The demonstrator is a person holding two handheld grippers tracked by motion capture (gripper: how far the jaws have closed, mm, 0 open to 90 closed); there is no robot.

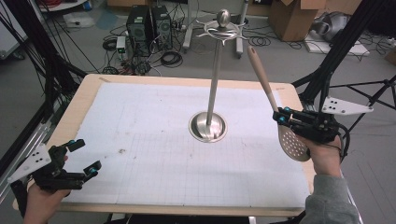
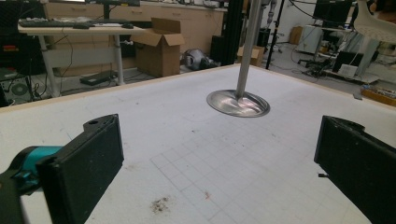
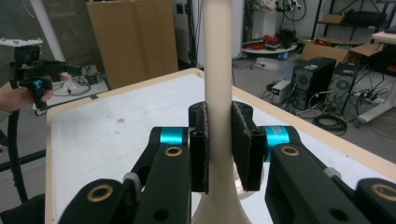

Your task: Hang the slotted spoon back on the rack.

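Fingers (image 3: 243, 140) of right gripper (image 1: 283, 116) clamped on beige wooden slotted spoon's (image 1: 295, 142) handle at right edge; left gripper (image 1: 86, 157) wide open, empty, near-left of steel utensil stand (image 1: 208, 126).

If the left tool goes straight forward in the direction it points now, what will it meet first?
Probably the round base of the metal stand. The left tool is open, and bare mat lies between; exact depth is unclear.
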